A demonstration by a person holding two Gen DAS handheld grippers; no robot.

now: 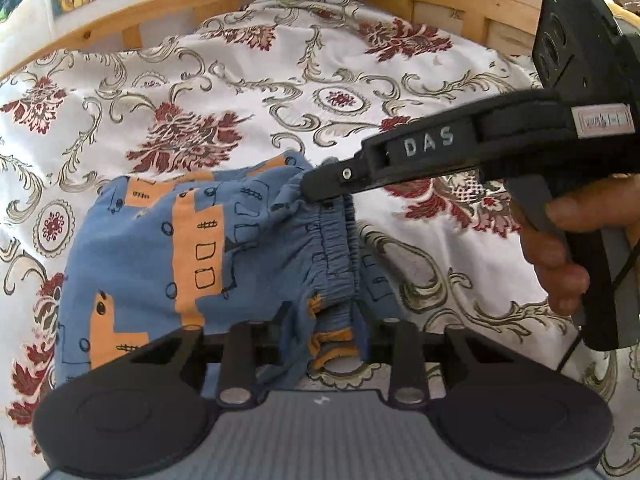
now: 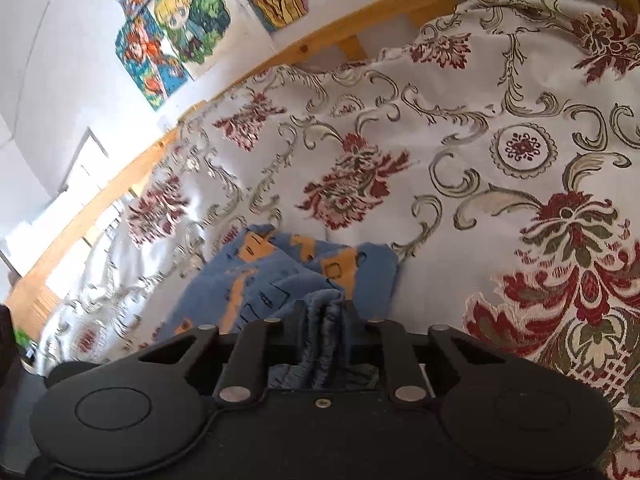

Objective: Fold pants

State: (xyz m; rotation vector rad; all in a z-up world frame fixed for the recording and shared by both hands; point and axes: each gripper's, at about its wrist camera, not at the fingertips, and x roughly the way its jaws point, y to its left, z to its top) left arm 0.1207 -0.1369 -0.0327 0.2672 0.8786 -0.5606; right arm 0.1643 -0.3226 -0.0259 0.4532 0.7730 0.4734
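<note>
Floral bedspread (image 1: 224, 80) covered the bed I worked on, and nearest me my left hand-held gripper (image 1: 320, 344) was closed on the lower end of the waistband (image 1: 338, 256) of one pair of blue-and-orange pants (image 1: 160, 248). I judged that hold was there to keep the elastic edge taut while the cloth hung or draped from it. A little farther along the same gathered band, my right hand-held gripper (image 1: 324, 190) pinched the upper end, my hand (image 1: 560, 248) squeezing its trigger; its own camera showed bunched blue fabric clamped between the fingers (image 2: 324, 320). Two grippers on one waistband meant I could carry both corners over together for a fold. Beyond them the pants lay partly doubled on the bedspread, legs bundled leftward. Farthest off stood the wooden bed frame (image 1: 168, 12) and four cartoon pictures (image 2: 176, 28) on the wall.
</note>
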